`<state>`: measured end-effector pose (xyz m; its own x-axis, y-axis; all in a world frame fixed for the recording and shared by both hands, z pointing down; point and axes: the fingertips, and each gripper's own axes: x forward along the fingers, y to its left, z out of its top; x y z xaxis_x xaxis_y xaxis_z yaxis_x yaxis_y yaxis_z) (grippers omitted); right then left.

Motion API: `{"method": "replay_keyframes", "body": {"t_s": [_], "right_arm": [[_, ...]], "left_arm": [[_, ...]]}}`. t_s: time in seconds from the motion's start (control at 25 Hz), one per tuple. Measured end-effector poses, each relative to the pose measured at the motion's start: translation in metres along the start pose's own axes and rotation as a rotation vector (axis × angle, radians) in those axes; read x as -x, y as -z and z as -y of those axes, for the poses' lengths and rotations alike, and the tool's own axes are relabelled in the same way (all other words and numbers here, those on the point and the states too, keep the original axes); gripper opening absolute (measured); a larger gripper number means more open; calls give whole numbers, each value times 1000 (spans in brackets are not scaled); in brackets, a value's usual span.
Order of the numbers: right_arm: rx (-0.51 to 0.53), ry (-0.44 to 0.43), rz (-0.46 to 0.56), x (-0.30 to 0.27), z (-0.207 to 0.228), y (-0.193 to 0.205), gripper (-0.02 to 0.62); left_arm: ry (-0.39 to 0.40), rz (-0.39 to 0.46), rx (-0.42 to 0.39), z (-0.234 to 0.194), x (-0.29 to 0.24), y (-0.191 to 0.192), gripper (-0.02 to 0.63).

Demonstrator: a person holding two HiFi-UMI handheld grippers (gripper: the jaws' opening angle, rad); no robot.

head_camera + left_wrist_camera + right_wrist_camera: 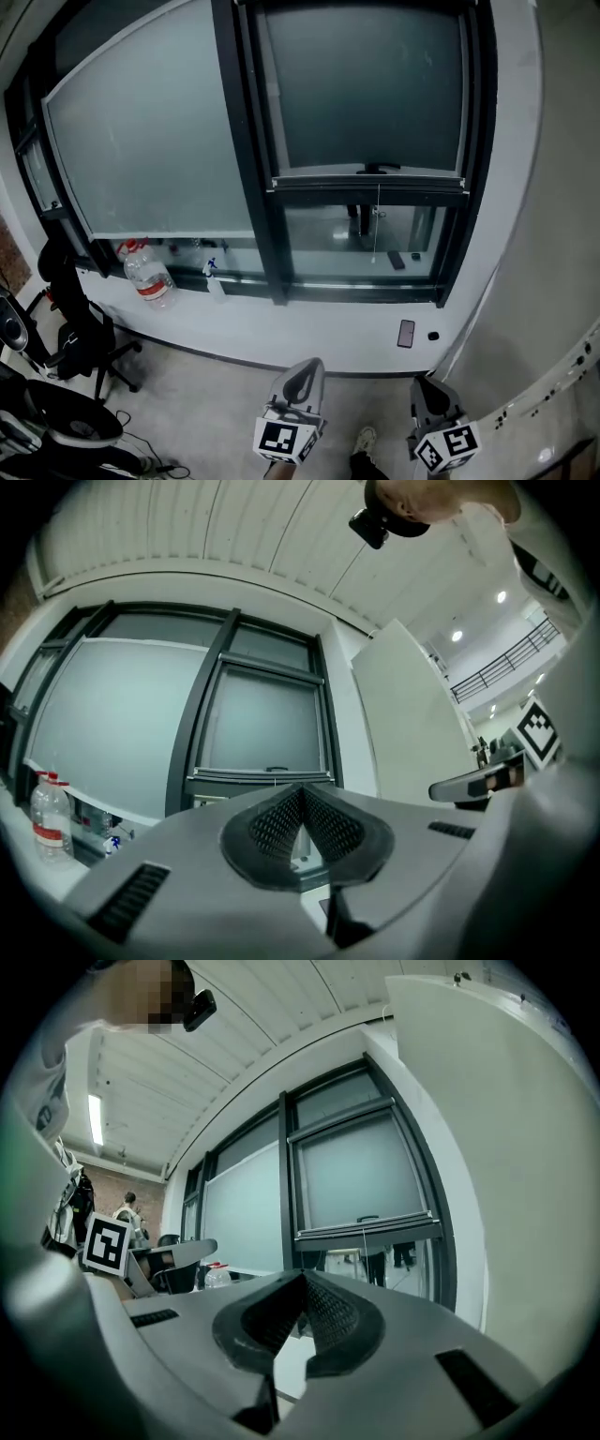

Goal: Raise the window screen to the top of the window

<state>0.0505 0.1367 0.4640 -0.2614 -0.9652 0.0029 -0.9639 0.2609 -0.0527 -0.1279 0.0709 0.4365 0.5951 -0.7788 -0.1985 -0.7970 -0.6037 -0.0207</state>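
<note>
The grey window screen (366,84) covers the upper part of the right-hand window. Its bottom bar (370,176) carries a small dark handle (378,169), and a thin cord (378,230) hangs from it over the uncovered glass below. The screen (267,719) also shows in the left gripper view, and the screen (361,1180) with its bar (367,1227) in the right gripper view. My left gripper (302,373) (302,789) and right gripper (427,386) (304,1274) are low and well back from the window. Both are shut with nothing between the pads.
A white windowsill (281,323) runs under the window. On it stand a large water bottle (148,274) and a spray bottle (214,278), and a phone (405,333) lies there too. A black office chair (75,319) stands at the left. A white wall (553,187) closes the right side.
</note>
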Motion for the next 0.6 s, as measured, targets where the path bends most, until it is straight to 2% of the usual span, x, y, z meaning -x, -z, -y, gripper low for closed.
{"method": "replay_keyframes", "body": {"t_s": [0.2,0.48,0.6], "right_arm": [[33,0,8,-81,60,-4,6],[90,13,64,-185,155,-47,6],[132,16,69,-223,189,-61,6]], "left_arm": [[-4,-12,-9,-27,-91,25,5],[-24,1,-77,-66,-228,25,5],[-16,-31,-94,-75,-274,33,5]]}}
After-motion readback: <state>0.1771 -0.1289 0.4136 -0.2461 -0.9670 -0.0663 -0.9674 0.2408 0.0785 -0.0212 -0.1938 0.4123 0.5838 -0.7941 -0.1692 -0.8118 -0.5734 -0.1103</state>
